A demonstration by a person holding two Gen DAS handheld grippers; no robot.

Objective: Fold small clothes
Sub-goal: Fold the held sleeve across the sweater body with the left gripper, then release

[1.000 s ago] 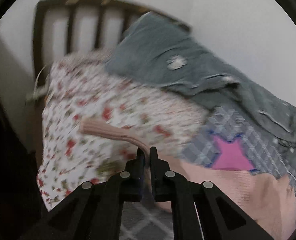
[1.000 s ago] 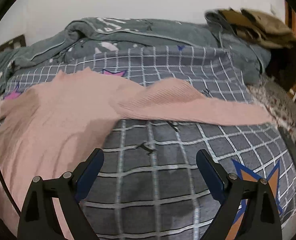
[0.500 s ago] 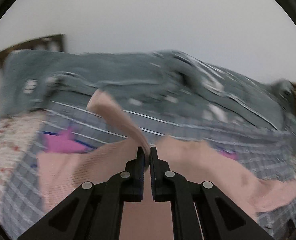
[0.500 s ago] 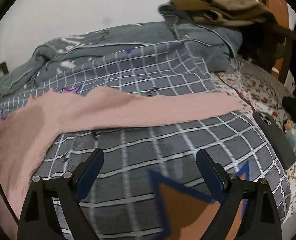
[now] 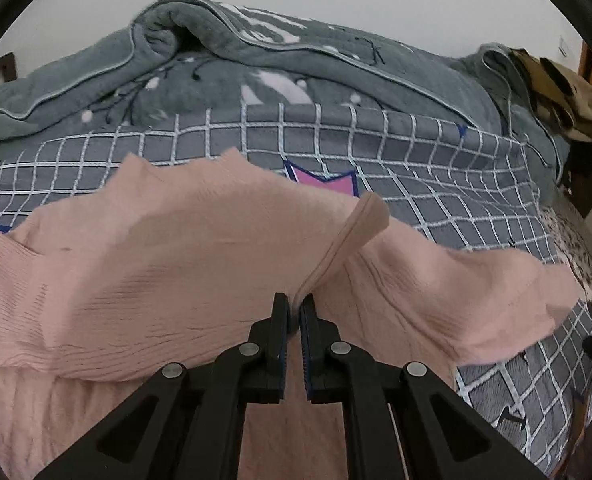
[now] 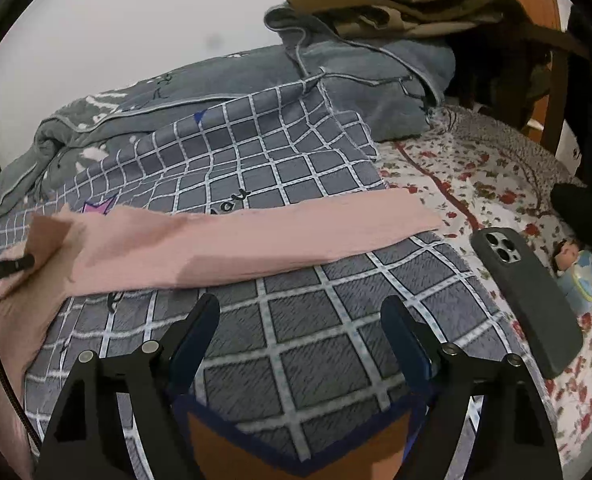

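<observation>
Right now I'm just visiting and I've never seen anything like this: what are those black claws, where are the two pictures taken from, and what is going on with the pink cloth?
There is no robot here. A person holds a two-finger claw in each hand, and each claw carries a wide-angle camera looking out along its fingers, hence the round, bent pictures. One picture comes from the left claw, the other from the right.

The left gripper is pinched shut on a sleeve of the pink top, lifting it over the garment. The right gripper is wide open, holding nothing, above the grey checked quilt. The top's other sleeve lies stretched across the quilt. Beside it, on the floral sheet, lie a phone and a small figurine.
</observation>
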